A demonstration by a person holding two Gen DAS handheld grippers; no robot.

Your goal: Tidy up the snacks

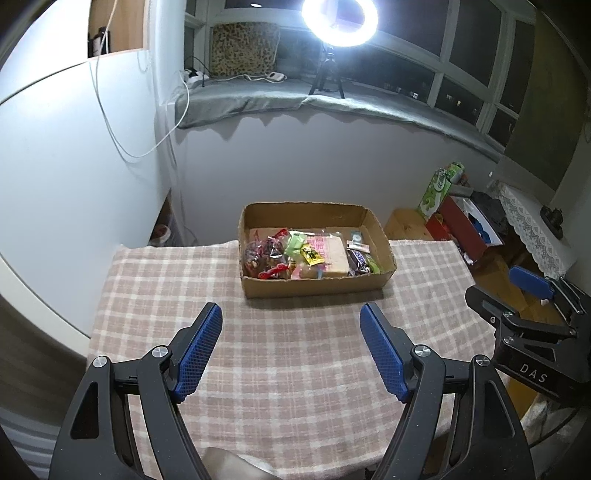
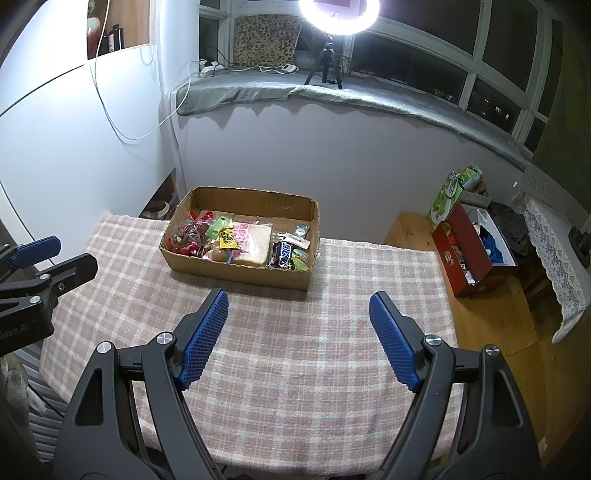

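A shallow cardboard box (image 1: 314, 286) stands at the far side of the checked tablecloth (image 1: 280, 354); it also shows in the right wrist view (image 2: 236, 275). Several wrapped snacks lie in its near half: a red packet (image 1: 260, 254), a pink-labelled cake (image 1: 332, 253), a Snickers bar (image 2: 282, 254). My left gripper (image 1: 291, 314) is open and empty, hovering over the cloth short of the box. My right gripper (image 2: 298, 301) is open and empty, also short of the box, to the right of the left one.
The table's right edge drops to a wooden floor with a red box (image 2: 474, 254) full of items and a green carton (image 2: 445, 197). A white wall stands at the left. A ring light (image 1: 340, 16) on a tripod stands on the windowsill behind.
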